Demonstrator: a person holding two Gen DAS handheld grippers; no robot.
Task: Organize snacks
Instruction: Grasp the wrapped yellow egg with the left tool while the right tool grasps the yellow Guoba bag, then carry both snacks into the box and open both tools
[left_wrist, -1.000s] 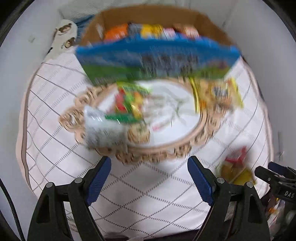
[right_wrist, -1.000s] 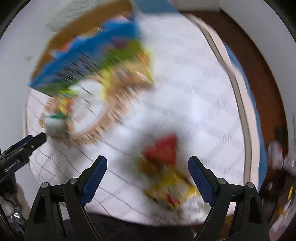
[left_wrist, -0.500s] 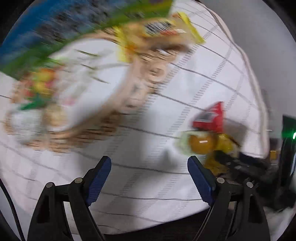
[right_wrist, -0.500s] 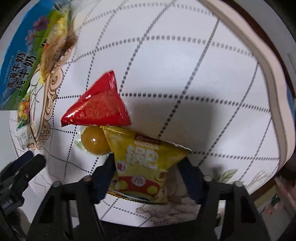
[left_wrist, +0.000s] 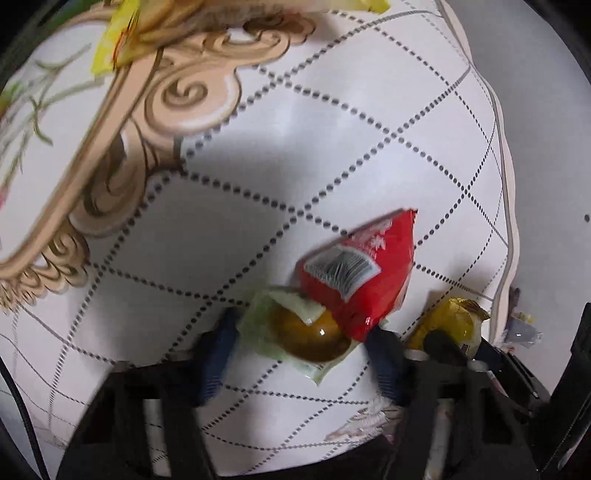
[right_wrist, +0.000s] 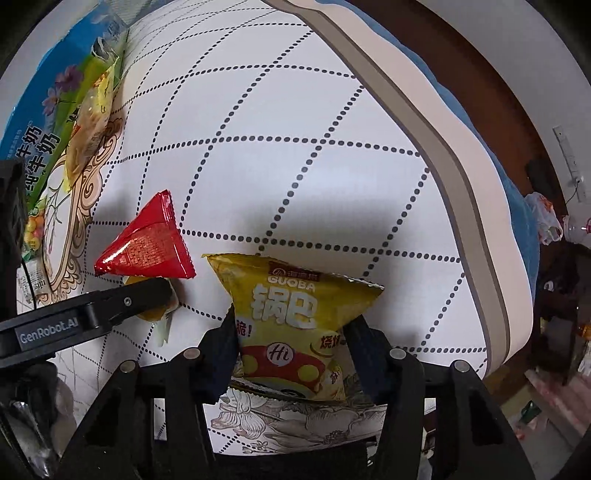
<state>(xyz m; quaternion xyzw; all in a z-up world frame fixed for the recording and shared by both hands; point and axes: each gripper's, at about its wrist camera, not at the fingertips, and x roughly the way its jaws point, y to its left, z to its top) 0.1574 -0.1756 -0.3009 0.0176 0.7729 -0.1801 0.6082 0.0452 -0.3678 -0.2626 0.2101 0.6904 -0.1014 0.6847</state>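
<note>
In the left wrist view my left gripper (left_wrist: 303, 350) has its fingers on both sides of a clear-wrapped amber jelly snack (left_wrist: 308, 334) on the white quilted table. A red triangular packet (left_wrist: 360, 275) lies partly over the jelly. In the right wrist view my right gripper (right_wrist: 291, 349) is shut on a yellow Guoba snack bag (right_wrist: 295, 314), which rests on the table. The red packet (right_wrist: 146, 245) lies just left of the bag, with the left gripper's finger (right_wrist: 122, 304) over the jelly (right_wrist: 155, 314).
A blue-and-green milk carton box (right_wrist: 44, 96) and a yellow snack bag (right_wrist: 92, 110) sit at the far left over the table's ornate beige print (left_wrist: 177, 96). The table's rim (right_wrist: 461, 155) curves on the right, with dark floor and clutter beyond it.
Both grippers came down to the snack pile at the table's front. The left closed in around the jelly snack; the right closed onto the yellow bag.
</note>
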